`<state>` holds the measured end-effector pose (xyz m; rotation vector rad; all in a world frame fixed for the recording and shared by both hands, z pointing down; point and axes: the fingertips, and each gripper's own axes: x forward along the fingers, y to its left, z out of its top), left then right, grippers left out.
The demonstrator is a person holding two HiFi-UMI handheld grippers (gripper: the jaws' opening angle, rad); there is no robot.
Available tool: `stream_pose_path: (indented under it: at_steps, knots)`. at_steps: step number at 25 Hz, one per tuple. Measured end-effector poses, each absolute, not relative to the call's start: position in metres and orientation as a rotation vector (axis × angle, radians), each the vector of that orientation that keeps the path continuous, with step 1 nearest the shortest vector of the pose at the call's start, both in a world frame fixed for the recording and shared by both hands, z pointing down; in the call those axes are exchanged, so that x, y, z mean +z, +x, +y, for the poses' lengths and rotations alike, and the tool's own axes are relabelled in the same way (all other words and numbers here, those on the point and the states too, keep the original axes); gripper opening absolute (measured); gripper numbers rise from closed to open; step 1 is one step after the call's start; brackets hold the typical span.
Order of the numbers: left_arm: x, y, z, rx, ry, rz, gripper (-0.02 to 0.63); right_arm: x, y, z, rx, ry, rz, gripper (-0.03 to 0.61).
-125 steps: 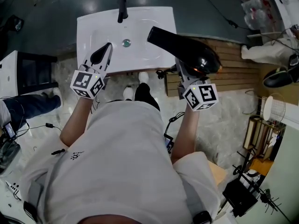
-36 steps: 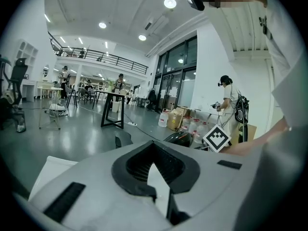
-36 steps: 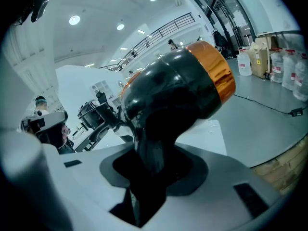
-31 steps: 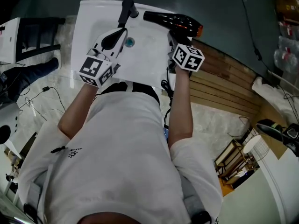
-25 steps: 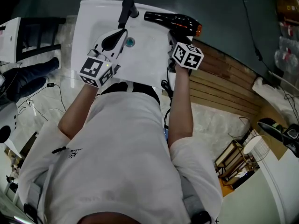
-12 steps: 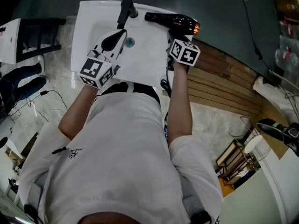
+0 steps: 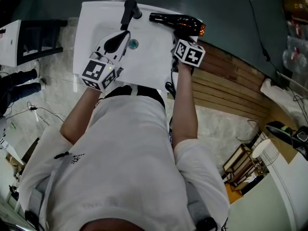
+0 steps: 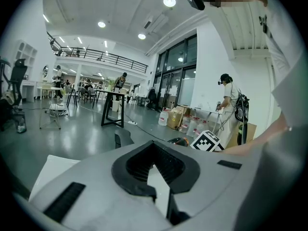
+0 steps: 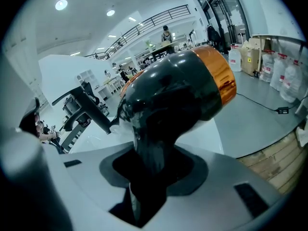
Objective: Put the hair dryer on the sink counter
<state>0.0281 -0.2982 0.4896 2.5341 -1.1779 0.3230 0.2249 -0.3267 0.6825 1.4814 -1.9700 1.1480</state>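
The black hair dryer [image 7: 175,19] with an orange ring lies level over the back right corner of the white sink counter [image 7: 149,64], nozzle toward the black faucet [image 7: 127,11]. My right gripper [image 7: 182,35] is shut on its handle from the near side. In the right gripper view the dryer [image 9: 178,90] fills the picture and its handle runs down between the jaws [image 9: 151,165]. Whether it rests on the counter I cannot tell. My left gripper [image 7: 114,40] hangs over the basin near the drain [image 7: 133,44], shut with nothing in it [image 8: 154,170].
A slatted wooden platform [image 7: 231,81] lies to the right of the sink. A black frame [image 7: 38,35] and a white unit stand to the left, with a person's legs [image 7: 19,83] and cables on the marble floor there.
My right gripper has tipped a little with the dryer, which stays at the sink's back right corner. The left gripper has not moved. The legs at the left have shifted away.
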Motion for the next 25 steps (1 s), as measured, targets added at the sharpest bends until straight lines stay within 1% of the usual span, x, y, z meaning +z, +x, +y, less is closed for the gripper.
stream_pose_path:
  at_steps: [25]
  knots:
    - [0.489, 0.021, -0.295, 0.323, 2.538, -1.173, 0.002, 0.702, 0.239, -0.325, 1.039, 1.55, -1.724, 0.146]
